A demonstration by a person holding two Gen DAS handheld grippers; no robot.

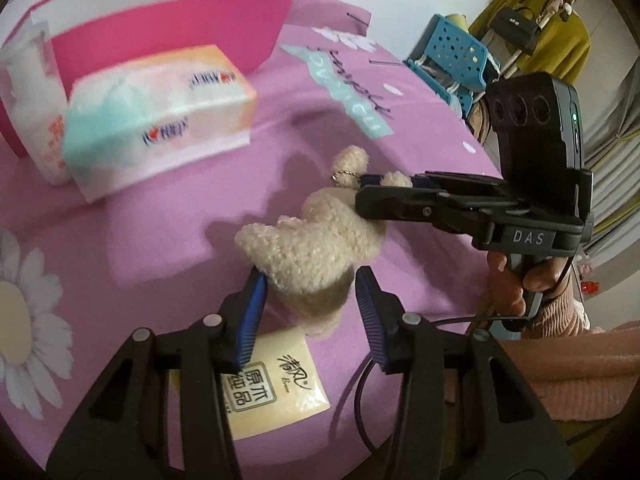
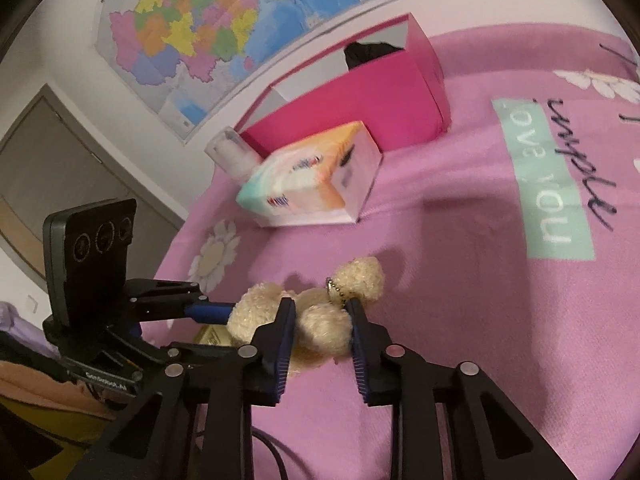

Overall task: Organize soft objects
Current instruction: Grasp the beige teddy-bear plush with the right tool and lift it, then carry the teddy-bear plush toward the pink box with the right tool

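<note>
A cream plush bear with a small bead chain hangs between both grippers over the pink bedspread. My left gripper is shut on its lower body, with the blue pads on either side. My right gripper comes in from the right and is shut on the head end. In the right wrist view the bear's round head bulges between the right gripper's pads. There the left gripper meets the bear from the left, with one finger showing.
A small cream tissue packet lies under the bear. A large tissue pack and a second pack sit by an open pink box holding something dark. A blue basket stands past the bed's edge. A hand holds the right gripper.
</note>
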